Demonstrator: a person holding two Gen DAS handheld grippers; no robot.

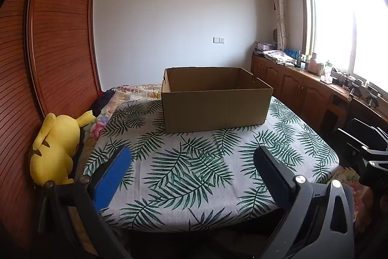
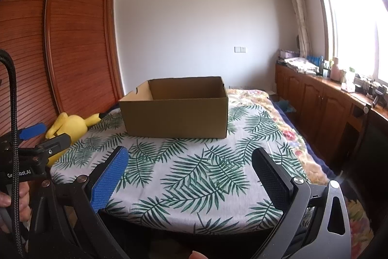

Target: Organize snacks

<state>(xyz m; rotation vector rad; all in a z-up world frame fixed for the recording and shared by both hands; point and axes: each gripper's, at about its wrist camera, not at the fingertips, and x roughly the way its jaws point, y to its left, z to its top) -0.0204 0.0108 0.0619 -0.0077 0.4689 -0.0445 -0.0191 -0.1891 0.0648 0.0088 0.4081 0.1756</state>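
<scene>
An open brown cardboard box stands on a leaf-patterned cloth spread over a bed; what its inside holds is hidden by the near wall. No snacks are in view. My left gripper hangs open over the cloth's near part, short of the box, with nothing between its blue and black fingers. My right gripper is likewise open and empty, in front of the box. The left gripper also shows at the left edge of the right wrist view, held by a hand.
A yellow plush toy lies at the bed's left edge against a slatted wooden wardrobe. A wooden cabinet counter with clutter runs under the window on the right. A floral bedspread extends beyond the cloth.
</scene>
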